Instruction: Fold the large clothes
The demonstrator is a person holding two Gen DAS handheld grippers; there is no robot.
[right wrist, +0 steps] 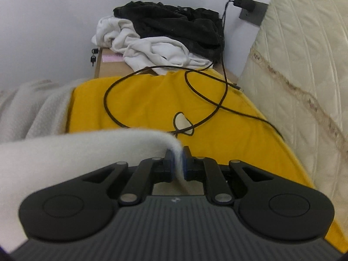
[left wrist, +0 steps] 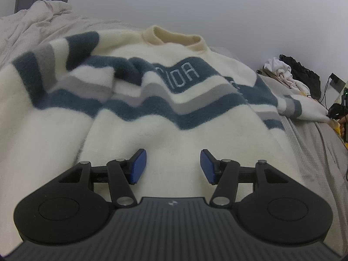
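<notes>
Pale wall (left wrist: 217, 10) behind, rumpled grey bedding (left wrist: 32, 28) underneath — a bed serving as the folding surface.

Spread across it, front up: cream sweater (left wrist: 165, 130) with blue and grey bands, collar (left wrist: 174, 37) at the far side, near sleeve on the left folded over the chest, far sleeve (left wrist: 304, 108) stretched off to the right.

Looks thick, fluffy, soft and limp — light for its bulk, not fragile, not slippery; likely to sag and drag rather than hold a line. Best taken at a cuff, hem corner or shoulder seam, pinching a full fold of the knit.

Left gripper (left wrist: 173, 166) over the plain lower body of the sweater, jaws about half open, blue pads (left wrist: 138, 166) apart, nothing pinched — cloth just below and ahead.

Further right, right gripper (right wrist: 178, 163) clamped nearly closed on a cream edge of the knit (right wrist: 87, 148), apparently the sleeve end, fabric trailing off to its left. Beyond it, yellow cloth (right wrist: 217, 108) with a black cable (right wrist: 195, 80) looped across, then a heap of white and black clothes (right wrist: 169, 37) on a box.
</notes>
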